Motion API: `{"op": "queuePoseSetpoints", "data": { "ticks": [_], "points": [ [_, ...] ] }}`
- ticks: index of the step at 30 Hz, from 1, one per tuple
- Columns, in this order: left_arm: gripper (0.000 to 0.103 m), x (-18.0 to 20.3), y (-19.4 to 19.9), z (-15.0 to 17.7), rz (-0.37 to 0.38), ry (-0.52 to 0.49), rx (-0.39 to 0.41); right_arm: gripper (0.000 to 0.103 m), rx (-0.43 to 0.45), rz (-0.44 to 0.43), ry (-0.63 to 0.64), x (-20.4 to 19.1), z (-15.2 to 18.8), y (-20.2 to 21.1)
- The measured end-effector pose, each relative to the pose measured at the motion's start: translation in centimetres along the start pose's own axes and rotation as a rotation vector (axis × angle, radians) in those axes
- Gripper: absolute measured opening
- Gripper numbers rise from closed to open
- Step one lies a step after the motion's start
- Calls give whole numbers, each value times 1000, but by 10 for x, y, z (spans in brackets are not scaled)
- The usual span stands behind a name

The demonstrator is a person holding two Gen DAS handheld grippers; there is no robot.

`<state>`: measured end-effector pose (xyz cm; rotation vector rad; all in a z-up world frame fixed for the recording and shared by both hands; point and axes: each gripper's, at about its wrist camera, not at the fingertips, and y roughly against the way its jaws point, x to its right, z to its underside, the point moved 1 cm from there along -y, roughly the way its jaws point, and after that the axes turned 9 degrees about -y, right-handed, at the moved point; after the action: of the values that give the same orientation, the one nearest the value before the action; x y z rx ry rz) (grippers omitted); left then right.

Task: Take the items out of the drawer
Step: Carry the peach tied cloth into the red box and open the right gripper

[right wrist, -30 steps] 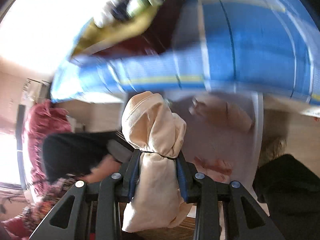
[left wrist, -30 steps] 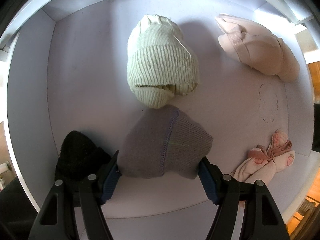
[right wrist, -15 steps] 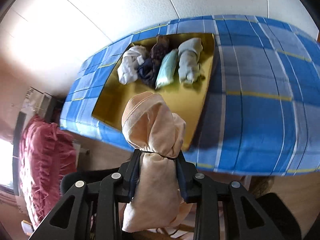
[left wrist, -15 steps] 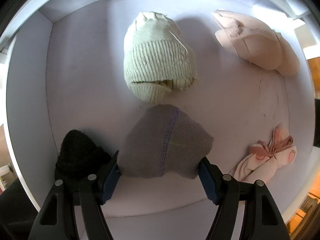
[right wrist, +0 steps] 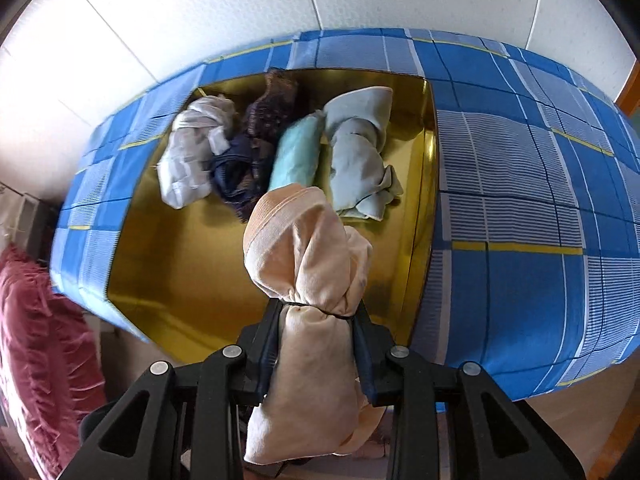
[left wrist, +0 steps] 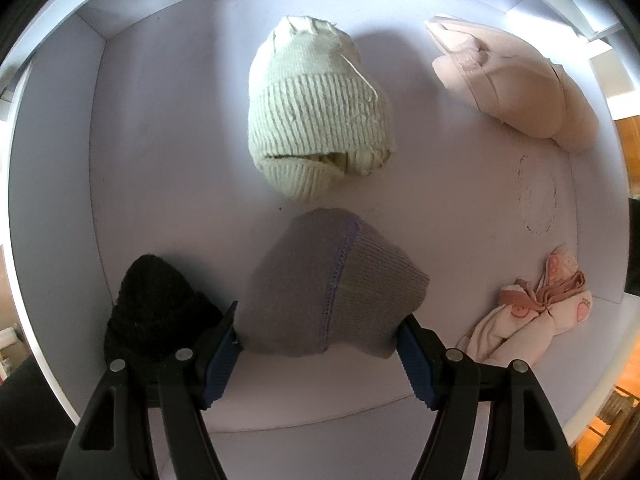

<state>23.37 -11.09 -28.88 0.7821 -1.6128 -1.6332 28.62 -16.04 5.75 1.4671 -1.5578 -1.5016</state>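
We carry the peach cloth bundle point(right wrist: 308, 280), pinched at its tied waist, long axis running along the right hand-held gripper point(right wrist: 316, 344), above the gold tray point(right wrist: 180, 280) straight ahead. Our left hand-held gripper point(left wrist: 320, 344) straddles the grey hat point(left wrist: 332, 284) in the drawer point(left wrist: 160, 160), jaws wide and touching its sides.

Both fisheye views bend straight lines hard at their dark rims. The white drawer point(left wrist: 132, 168) is dim and bluish, lit from the upper right, where its rim glares; soft shadows fall beside each bundle. The right view is bright and sharp, the wall point(right wrist: 168, 32) blown out at left, with slight smear low left.
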Motion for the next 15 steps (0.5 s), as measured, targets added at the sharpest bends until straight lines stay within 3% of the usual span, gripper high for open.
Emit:
{"op": "queuePoseSetpoints", "data": {
  "ticks": [8, 15],
  "points": [
    [73, -4, -3, -1, -2, 0, -3, 35, 27, 203, 100, -7, -1, -17],
    [73, -4, -4, -2, -2, 0, -4, 37, 29, 237, 124, -7, 7, -23]
  ]
}}
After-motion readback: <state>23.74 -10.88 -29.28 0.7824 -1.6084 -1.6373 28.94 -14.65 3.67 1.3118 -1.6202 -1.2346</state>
